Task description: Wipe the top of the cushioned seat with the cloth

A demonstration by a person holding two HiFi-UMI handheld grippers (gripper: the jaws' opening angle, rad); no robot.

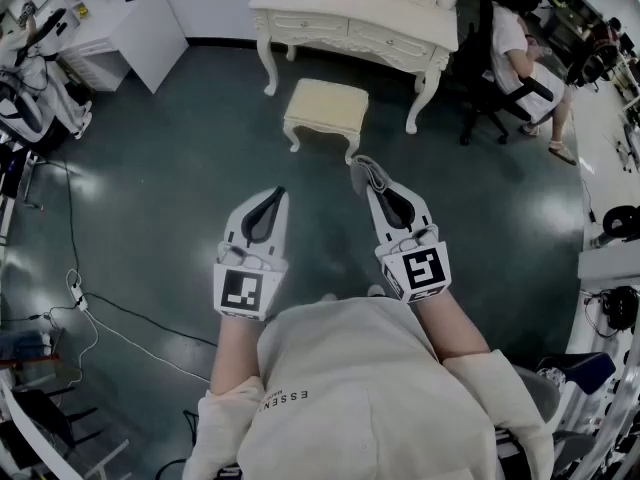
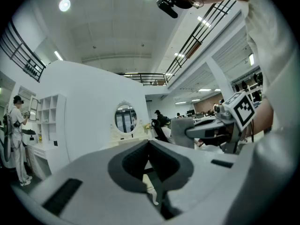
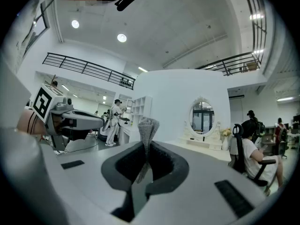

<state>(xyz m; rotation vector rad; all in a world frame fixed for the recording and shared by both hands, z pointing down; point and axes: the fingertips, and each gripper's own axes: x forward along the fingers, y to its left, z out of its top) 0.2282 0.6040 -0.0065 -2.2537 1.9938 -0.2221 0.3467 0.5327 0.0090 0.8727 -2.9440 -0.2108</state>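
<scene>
Right gripper (image 1: 378,194): jaws clamped tight on the grey cloth (image 1: 366,170), which pokes out past the tips.
Left gripper (image 1: 277,197): jaws together, nothing in them.
Seat (image 1: 326,106): on the floor ahead, before the white table (image 1: 350,13), apart from the cloth.

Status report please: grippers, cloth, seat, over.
Left hand-held gripper shut, empty. Right hand-held gripper shut on cloth. Cushioned seat ahead, untouched. No obstacle seen between.

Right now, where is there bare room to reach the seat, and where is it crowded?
Bare floor lies before and left of the cushioned seat, whose top is empty. Crowded behind it: the dressing table; at right, a seated person; cables at far left.
</scene>
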